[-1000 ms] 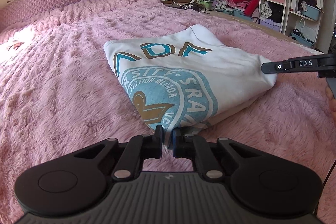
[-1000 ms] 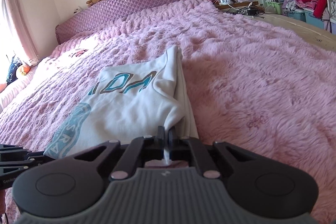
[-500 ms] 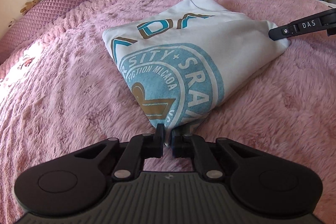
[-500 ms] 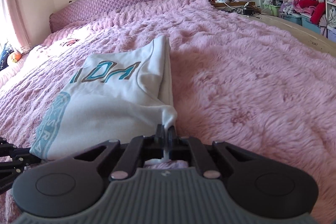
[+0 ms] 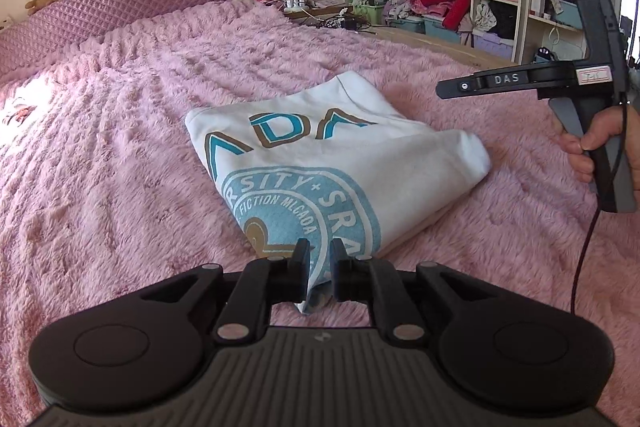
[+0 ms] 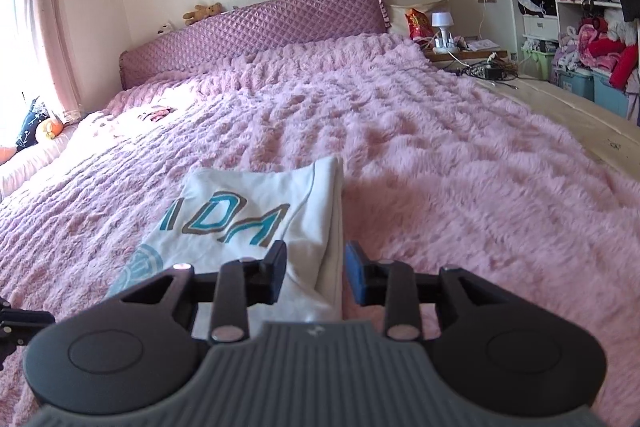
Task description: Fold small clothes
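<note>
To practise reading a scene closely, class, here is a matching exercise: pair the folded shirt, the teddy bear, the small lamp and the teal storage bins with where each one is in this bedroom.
Column 1
1. folded shirt
2. teddy bear
3. small lamp
4. teal storage bins

Column 2
A. on top of the purple headboard
B. on the floor below the clothes shelves
C. lying on the pink blanket
D. on the bedside table

Pairs: 1-C, 2-A, 3-D, 4-B
</note>
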